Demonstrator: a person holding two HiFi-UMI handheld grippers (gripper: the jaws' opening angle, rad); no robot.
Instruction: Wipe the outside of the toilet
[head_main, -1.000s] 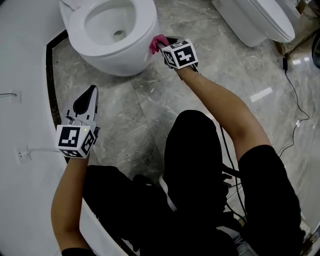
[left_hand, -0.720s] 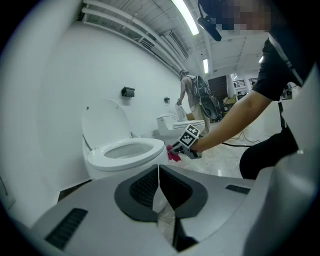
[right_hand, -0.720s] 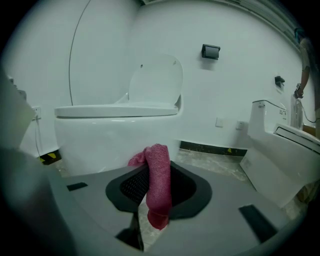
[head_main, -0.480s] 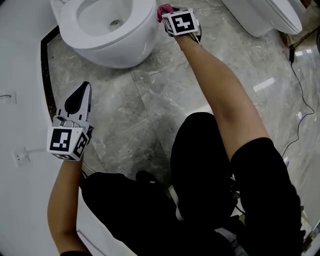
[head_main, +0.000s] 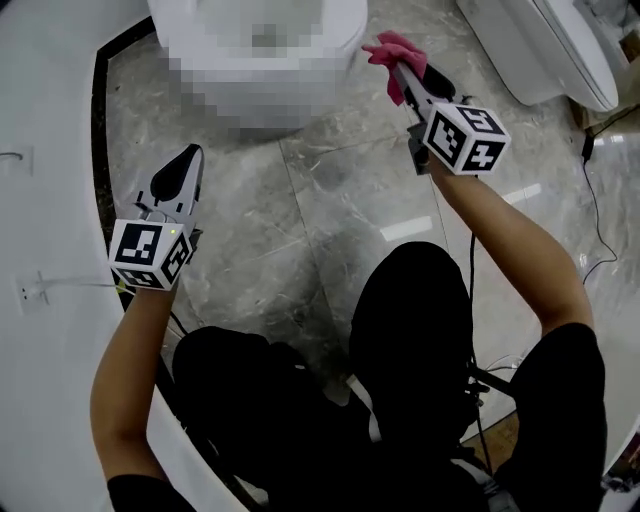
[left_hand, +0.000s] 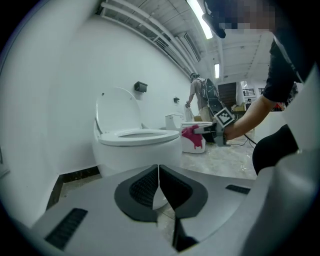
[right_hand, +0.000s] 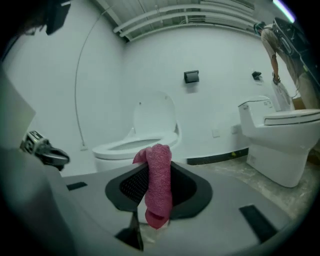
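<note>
Floor: grey marble tile floor (head_main: 330, 190), glossy. You have bare tile between the bowl and your legs (head_main: 410, 330).
Left edge: a white wall (head_main: 40, 150) curves along your left side. A dark skirting (head_main: 97, 120) traces its foot and runs round behind the bowl.
Toilet: the white toilet (left_hand: 136, 150) stands at the top of the head view, with its seat down and its lid raised against the wall.
Second toilet: a second toilet (head_main: 545, 45) stands at the upper right, well apart from the first. A lane of tile lies open between the two.
Cable: a thin black cable (head_main: 590, 210) trails over the floor at the far right, clear of both grippers.
Right gripper: your right gripper (head_main: 402, 75) is held in that lane, raised off the floor. Its jaws are clamped on the cloth.
Cloth: the pink cloth (head_main: 392, 50) is pinched upright between the jaws, bunched over their tips and hanging out below them. It sits near the bowl's right side, and the head view shows a strip of floor between them.
Left gripper: your left gripper (head_main: 188, 158) is over the tile just beside the skirting, pointing toward the bowl. Its jaws are pressed together with nothing between them.
Room to move: tile is open ahead of the left jaws up to the bowl's front. The wall closes off their left.
</note>
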